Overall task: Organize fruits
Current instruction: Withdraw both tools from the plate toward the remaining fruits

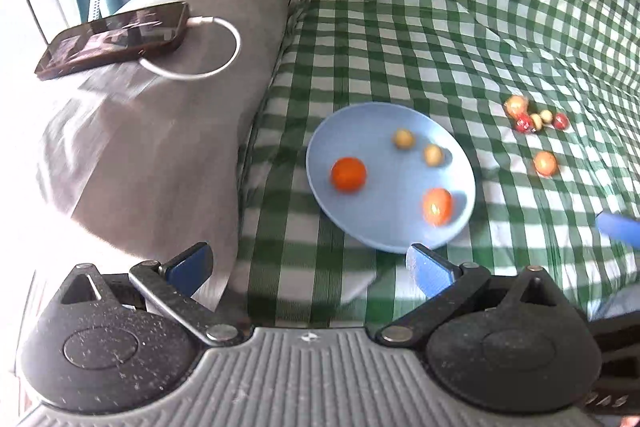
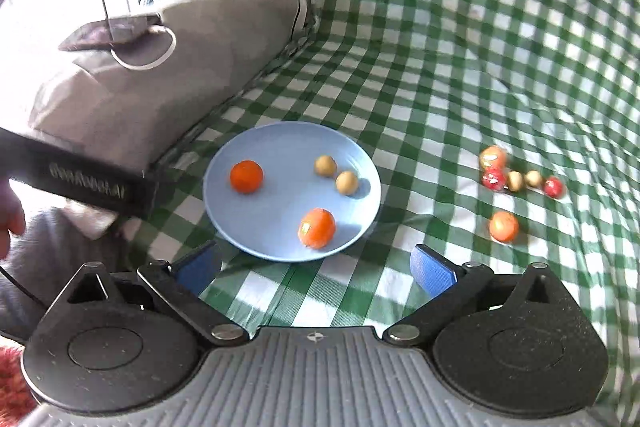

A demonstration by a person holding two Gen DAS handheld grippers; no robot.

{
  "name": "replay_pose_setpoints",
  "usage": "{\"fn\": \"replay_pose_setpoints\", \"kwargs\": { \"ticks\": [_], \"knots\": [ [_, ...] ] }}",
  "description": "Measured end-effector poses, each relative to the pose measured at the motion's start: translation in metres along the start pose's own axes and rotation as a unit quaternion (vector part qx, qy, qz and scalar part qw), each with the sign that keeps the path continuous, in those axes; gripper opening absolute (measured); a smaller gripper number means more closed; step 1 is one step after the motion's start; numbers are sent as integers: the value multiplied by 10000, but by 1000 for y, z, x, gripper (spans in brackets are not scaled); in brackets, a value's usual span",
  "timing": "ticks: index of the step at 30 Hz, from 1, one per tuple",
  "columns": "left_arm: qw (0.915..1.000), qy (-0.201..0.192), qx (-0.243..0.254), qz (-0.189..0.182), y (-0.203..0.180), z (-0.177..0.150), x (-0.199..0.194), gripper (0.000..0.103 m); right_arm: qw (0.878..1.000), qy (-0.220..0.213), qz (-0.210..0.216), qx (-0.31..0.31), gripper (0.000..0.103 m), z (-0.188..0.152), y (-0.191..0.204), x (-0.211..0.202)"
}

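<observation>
A light blue plate (image 1: 384, 219) (image 2: 280, 211) lies on the green checked cloth. It holds two orange fruits (image 1: 348, 174) (image 2: 246, 176) and two small tan round fruits (image 1: 403, 139) (image 2: 325, 165). To its right on the cloth sits a cluster of small red, tan and peach fruits (image 1: 536, 117) (image 2: 516, 175), with a lone orange-peach fruit (image 1: 545, 163) (image 2: 503, 225) nearer. My left gripper (image 1: 308, 261) is open and empty, just short of the plate's near rim. My right gripper (image 2: 316, 265) is also open and empty, in front of the plate.
A grey pillow (image 1: 160, 131) (image 2: 160, 87) borders the cloth on the left; a phone (image 1: 116, 39) with a looped white cable (image 1: 224, 43) rests on it. A blue finger pad (image 1: 618, 229) pokes in from the right. A dark bar (image 2: 80, 183) and a hand cross the left edge.
</observation>
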State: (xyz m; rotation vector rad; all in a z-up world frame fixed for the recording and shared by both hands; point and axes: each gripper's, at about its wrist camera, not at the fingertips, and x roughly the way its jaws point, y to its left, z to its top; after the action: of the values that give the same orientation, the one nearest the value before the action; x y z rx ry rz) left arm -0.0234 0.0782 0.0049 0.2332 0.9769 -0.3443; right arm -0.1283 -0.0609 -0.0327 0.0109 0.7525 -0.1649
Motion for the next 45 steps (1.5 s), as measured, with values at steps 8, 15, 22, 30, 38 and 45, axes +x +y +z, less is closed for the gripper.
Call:
{"fn": "replay_pose_setpoints", "kwargs": {
  "ticks": [8, 15, 22, 30, 38, 45],
  "knots": [
    [9992, -388, 36, 28, -10, -19, -44, 103, 9986, -500, -97, 145, 102, -15, 9, -48],
    [9981, -587, 154, 60, -23, -27, -67, 103, 9969, -756, -143, 158, 102, -26, 9, -76],
    [9976, -642, 228, 74, -28, -29, -72, 103, 9965, -800, -138, 214, 102, -33, 8, -85],
    [9982, -567, 179, 98, -24, -28, -73, 103, 9970, -746, -60, 199, 102, -31, 12, -79],
    [9988, -363, 313, 92, -27, -26, -59, 103, 9976, -632, 0, 294, 102, -31, 9, -71],
    [9993, -154, 328, 87, -29, -23, -45, 103, 9982, -474, 48, 370, 102, -32, 4, -58]
  ]
}}
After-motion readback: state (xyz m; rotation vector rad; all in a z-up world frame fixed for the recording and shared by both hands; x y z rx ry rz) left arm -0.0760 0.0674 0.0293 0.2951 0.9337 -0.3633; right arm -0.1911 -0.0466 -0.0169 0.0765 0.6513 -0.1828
